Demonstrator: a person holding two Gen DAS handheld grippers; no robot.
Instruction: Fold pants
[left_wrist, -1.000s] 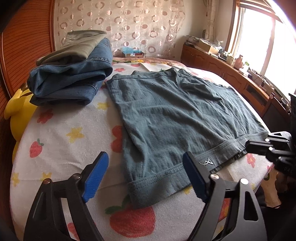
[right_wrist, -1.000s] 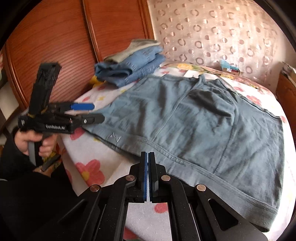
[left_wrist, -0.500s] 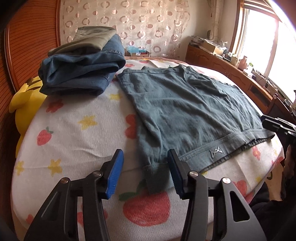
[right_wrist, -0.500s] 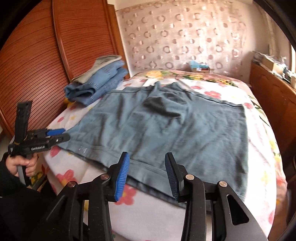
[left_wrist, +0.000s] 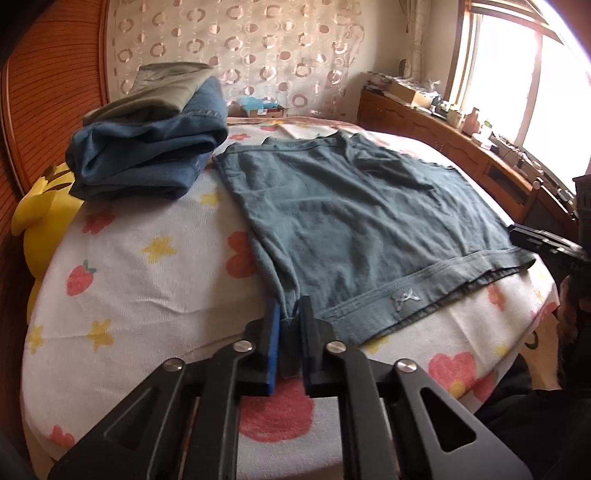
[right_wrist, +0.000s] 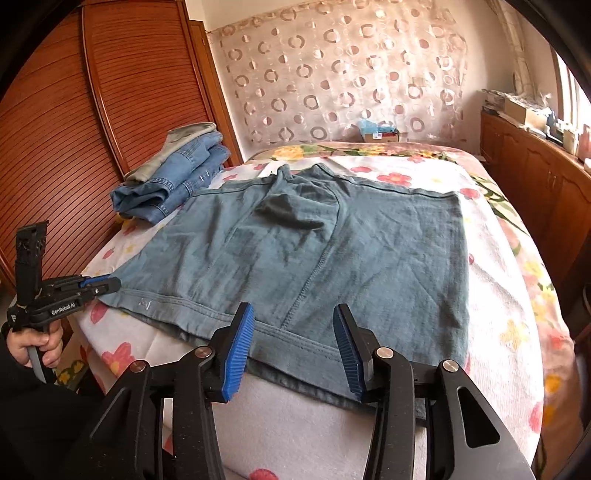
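Observation:
Grey-blue pants (left_wrist: 351, 221) lie spread flat on the bed, waistband towards me. My left gripper (left_wrist: 288, 314) is shut on the waistband's left corner, with the cloth pinched between its blue pads. In the right wrist view the same gripper (right_wrist: 110, 284) holds that corner of the pants (right_wrist: 332, 251) at the left, with a hand on its grip. My right gripper (right_wrist: 293, 325) hangs over the waistband further right. Its jaws are opening, the band lies between them, and the pads do not press on it. Its black tip (left_wrist: 521, 234) shows at the pants' right corner.
A stack of folded jeans (left_wrist: 147, 158) with an olive garment on top sits at the bed's far left, beside a yellow plush toy (left_wrist: 44, 221). A slatted wooden wall (right_wrist: 74, 129) runs along the left. A wooden cabinet (left_wrist: 461, 147) under the window lines the right. The flowered sheet (left_wrist: 147, 277) covers the bed.
My left gripper has closed from wide open onto the waistband corner. My right gripper has gone from shut to open and shifted right along the waistband.

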